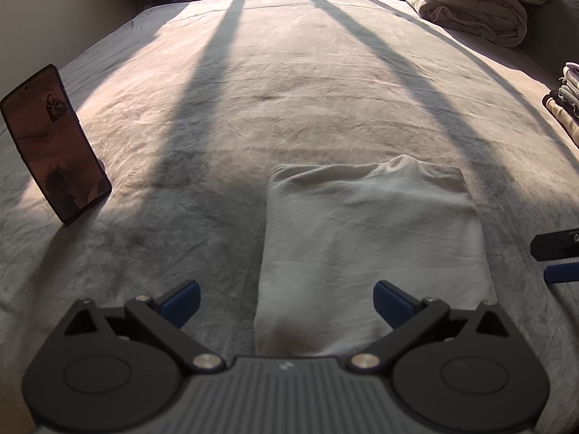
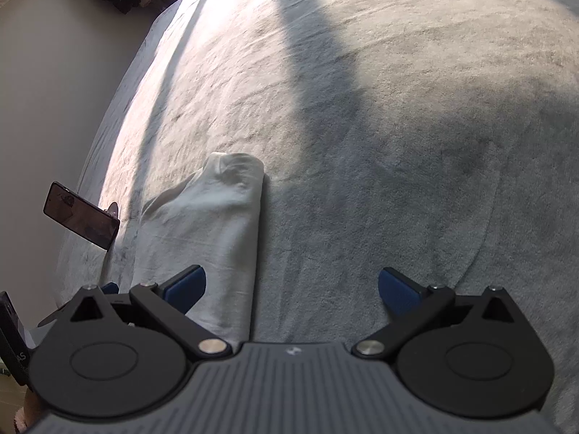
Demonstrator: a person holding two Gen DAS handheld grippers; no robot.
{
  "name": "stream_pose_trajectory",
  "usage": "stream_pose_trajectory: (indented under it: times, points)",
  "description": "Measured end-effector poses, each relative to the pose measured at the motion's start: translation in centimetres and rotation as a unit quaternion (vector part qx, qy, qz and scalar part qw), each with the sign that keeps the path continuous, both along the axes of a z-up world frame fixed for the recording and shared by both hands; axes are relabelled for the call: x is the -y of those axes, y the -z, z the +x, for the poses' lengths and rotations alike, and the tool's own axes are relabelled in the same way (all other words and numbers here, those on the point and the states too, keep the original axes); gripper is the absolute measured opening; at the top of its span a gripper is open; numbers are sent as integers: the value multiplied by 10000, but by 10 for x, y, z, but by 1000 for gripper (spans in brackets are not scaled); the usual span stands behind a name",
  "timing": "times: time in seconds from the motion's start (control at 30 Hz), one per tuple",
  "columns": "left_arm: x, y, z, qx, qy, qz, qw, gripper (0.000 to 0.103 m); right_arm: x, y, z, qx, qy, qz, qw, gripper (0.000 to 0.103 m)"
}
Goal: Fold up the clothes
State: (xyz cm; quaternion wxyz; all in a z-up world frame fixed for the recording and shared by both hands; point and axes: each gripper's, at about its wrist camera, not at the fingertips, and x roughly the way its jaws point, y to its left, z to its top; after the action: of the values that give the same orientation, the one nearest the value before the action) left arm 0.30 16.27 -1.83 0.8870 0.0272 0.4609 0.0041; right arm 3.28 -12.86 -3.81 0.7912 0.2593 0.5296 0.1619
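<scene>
Folded white garment (image 1: pixel 369 249), lying flat as a neat rectangle on the grey bedspread (image 1: pixel 224 115), close to the near edge of the bed. Left wrist view: left gripper (image 1: pixel 286 302) hovering over the garment's near left corner, jaws spread wide, blue pads (image 1: pixel 182 302) clear of the cloth, gripping nothing. Black phone (image 1: pixel 54 141) propped upright near the left edge. Rolled quilts (image 1: pixel 470 3) piled at the far right corner; stack of folded clothes (image 1: pixel 568 101) at the right edge. Tip of the right gripper (image 1: pixel 557 253) poking in from the right, just beside the garment.

Right wrist view: same garment (image 2: pixel 210 231) stretching away on the left, its right edge running straight. Right gripper (image 2: pixel 291 289) above the bedspread (image 2: pixel 398 144) just right of that edge, jaws wide apart, empty. Phone (image 2: pixel 81 215) beyond the garment, by the left edge of the bed.
</scene>
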Motion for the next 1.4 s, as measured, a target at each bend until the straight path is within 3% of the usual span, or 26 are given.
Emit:
stream_pose_trajectory:
  times: [0.73,0.97,1.1,1.23,1.33,1.4]
  points:
    - [-5,8,6,-90,56,-172,9998,102,-21,-3,-3,409,-280,-581,9971,103]
    - [-28,15,21,-47,18,-1039,9946,97,-28,3,1,788,-311,-408,9956,103]
    - [-43,24,31,56,-286,-1647,9859,90,-34,6,5,1045,-302,-181,9939,103]
    - [-52,32,38,414,-546,-2058,9762,85,-44,13,9,1366,-334,-14,9901,101]
    - [-53,36,38,651,-686,-2296,9687,73,-53,16,10,1668,-362,-62,9853,100]
    - [-54,39,37,731,-705,-2499,9629,65,-59,19,13,1822,-370,-49,9826,94]
